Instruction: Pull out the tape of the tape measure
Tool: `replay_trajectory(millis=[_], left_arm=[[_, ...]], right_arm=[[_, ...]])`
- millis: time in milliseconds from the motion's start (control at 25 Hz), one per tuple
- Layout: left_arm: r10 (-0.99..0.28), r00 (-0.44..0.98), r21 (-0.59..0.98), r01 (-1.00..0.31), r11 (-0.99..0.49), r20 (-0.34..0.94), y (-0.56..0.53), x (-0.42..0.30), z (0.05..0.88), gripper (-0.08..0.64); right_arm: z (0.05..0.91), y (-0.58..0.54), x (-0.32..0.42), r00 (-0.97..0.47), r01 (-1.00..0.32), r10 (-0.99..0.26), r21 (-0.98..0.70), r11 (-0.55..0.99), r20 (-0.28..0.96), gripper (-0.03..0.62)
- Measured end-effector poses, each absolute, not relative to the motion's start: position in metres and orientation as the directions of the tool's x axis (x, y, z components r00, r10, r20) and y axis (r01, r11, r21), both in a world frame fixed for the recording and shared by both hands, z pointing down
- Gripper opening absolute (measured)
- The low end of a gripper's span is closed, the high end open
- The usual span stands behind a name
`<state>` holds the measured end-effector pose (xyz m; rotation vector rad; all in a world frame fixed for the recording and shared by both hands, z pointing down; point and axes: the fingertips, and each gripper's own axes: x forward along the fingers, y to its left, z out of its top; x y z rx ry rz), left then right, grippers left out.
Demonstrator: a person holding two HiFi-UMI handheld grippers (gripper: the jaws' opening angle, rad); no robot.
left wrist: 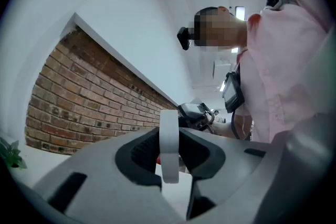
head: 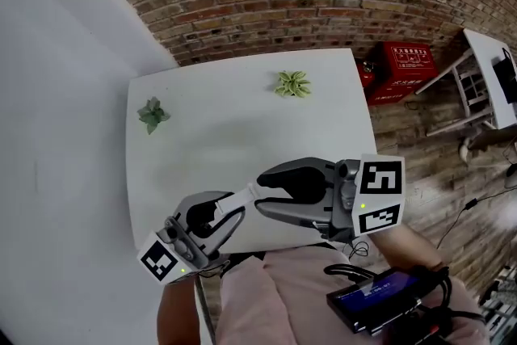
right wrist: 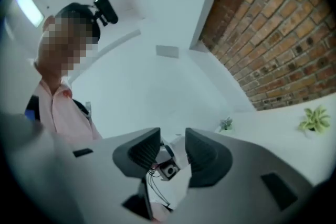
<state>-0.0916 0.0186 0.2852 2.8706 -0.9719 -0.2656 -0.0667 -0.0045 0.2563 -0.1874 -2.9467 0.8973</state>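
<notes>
Two plants (head: 152, 114) sit on the table (head: 218, 141), well apart from the left hand-held gripper (head: 236, 206) clamping the tape measure (left wrist: 169, 139) and the narrowly parted, empty right hand-held gripper (right wrist: 172, 153).

Nothing legible in any view.
White characters on the front of the red box (head: 409, 61) by the brick wall, too small to read; black-and-white square code markers on the cubes of the left gripper (head: 234, 210) and right gripper (head: 258, 194), patterns only, no letters or digits; dark screen (head: 380, 295) at the bottom edge, nothing readable.
</notes>
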Motion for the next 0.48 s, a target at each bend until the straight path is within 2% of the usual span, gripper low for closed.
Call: replay_trajectory(millis=[80,280,480], left_arm=[[-0.597,0.788,0.145,-0.58,-0.801,-0.148,0.02,-0.089,0.282,0.101],[-0.589,0.79,0.118,-0.578,-0.808,-0.168,0.022,-0.082,0.28,0.101],[-0.578,0.796,0.082,-0.574,-0.815,-0.179,0.024,-0.08,0.278,0.101]], right_arm=[[0.258,-0.005,-0.065,-0.992,0.087,0.127,-0.627,0.774,0.018,0.124],[0.262,0.001,-0.065,-0.987,0.097,0.158,-0.721,0.686,0.017,0.137],[0.269,0.004,-0.063,-0.988,0.089,0.155,-0.769,0.632,0.013,0.127]])
